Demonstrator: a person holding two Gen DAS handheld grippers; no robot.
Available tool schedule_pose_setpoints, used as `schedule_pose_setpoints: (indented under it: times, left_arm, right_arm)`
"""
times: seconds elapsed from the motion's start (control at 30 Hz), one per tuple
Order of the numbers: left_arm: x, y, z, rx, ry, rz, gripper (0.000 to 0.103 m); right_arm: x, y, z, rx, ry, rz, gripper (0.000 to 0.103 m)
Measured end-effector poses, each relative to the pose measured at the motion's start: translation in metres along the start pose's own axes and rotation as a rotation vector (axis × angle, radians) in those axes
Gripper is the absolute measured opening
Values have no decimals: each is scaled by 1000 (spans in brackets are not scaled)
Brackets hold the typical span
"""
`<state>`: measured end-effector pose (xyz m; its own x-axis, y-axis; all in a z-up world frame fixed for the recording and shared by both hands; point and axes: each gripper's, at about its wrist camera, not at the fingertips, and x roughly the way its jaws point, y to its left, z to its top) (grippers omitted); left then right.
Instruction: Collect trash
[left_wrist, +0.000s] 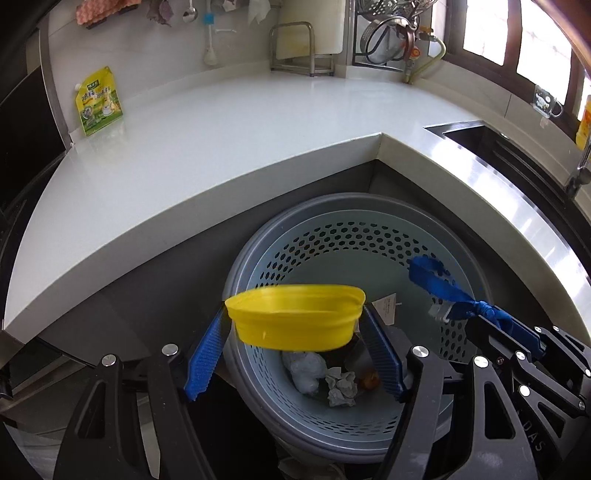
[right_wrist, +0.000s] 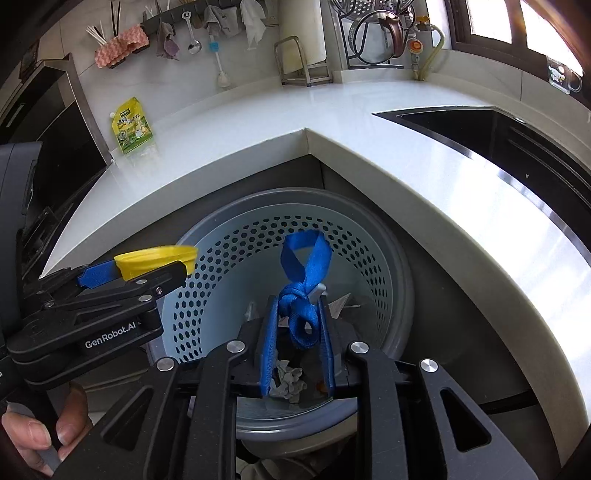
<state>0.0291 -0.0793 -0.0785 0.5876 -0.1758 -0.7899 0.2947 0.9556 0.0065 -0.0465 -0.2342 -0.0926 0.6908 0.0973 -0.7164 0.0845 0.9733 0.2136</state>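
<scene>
Left wrist view. Left gripper (left_wrist: 295, 325): black frame, blue ribbed fingers (left_wrist: 207, 354) spread wide and pressing on the two ends of a yellow bowl (left_wrist: 295, 317), grasped. The bowl is shallow, oval, thin smooth plastic, slightly tilted, held over the mouth of the waste basket (left_wrist: 332, 236). Basket: round, pale blue-grey plastic, wall pierced with hexagonal holes, standing on the floor in the inner corner below the surface (left_wrist: 221, 122). Inside it lie a crumpled grey paper ball (left_wrist: 341, 387), a whitish plastic wad (left_wrist: 306, 369), a small brown scrap and a white card. At right, the right gripper (left_wrist: 491, 314) reaches over the basket rim with a blue strap (left_wrist: 439, 284) between its fingers. Surface: white, glossy, L-shaped, square-edged. On it, against the wall, stands a yellow-green pouch (left_wrist: 99, 101).

Right wrist view. Right gripper (right_wrist: 301, 314): narrow gap between its blue ribbed fingers, with the knot of the strap (right_wrist: 295, 295) lodged there. Whether the pads truly pinch the knot or only flank it is hard to tell; it appears clenched on it. Strap: woven webbing, flat, knotted, one loop standing up above the fingers and one loop below, with a small grey fitting beside the knot. It hangs over the waste basket (right_wrist: 369, 266). Left gripper (right_wrist: 147, 269) at left, with the yellow bowl (right_wrist: 155, 258) above the basket's rim. A hand (right_wrist: 44, 435) grips a handle at lower left. A dark sink (right_wrist: 480, 129) is set into the surface (right_wrist: 295, 107) at right.
</scene>
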Motion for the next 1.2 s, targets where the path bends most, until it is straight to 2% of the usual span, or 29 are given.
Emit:
schedule_pose_setpoints:
  times: [0.07,0.13,0.33,0.7,0.9,1.2]
  left_arm:
    - [3,2,0,-5,11,2,75]
    - [4,4,0,-11,17,2,80]
    - [3,9,-1,-17,13,18,85]
    - [0,11,-2,-13,2,38,89]
    - [-5,10,-2,-7,-20,56,95]
    - [-7,9,-2,-2,-22,61,97]
  right_arm:
    - [-1,1,0,-4,-10,3,37]
    - [-2,1,1,-6,-19,-5,44]
    - [0,0,1,9,-19,-11,53]
    - [-2,-4,0,25,-32,-31,54]
    - [-4,-4,-1,24,-35,-44,55]
    - [-6,-4,-1,27,-40,-52,59]
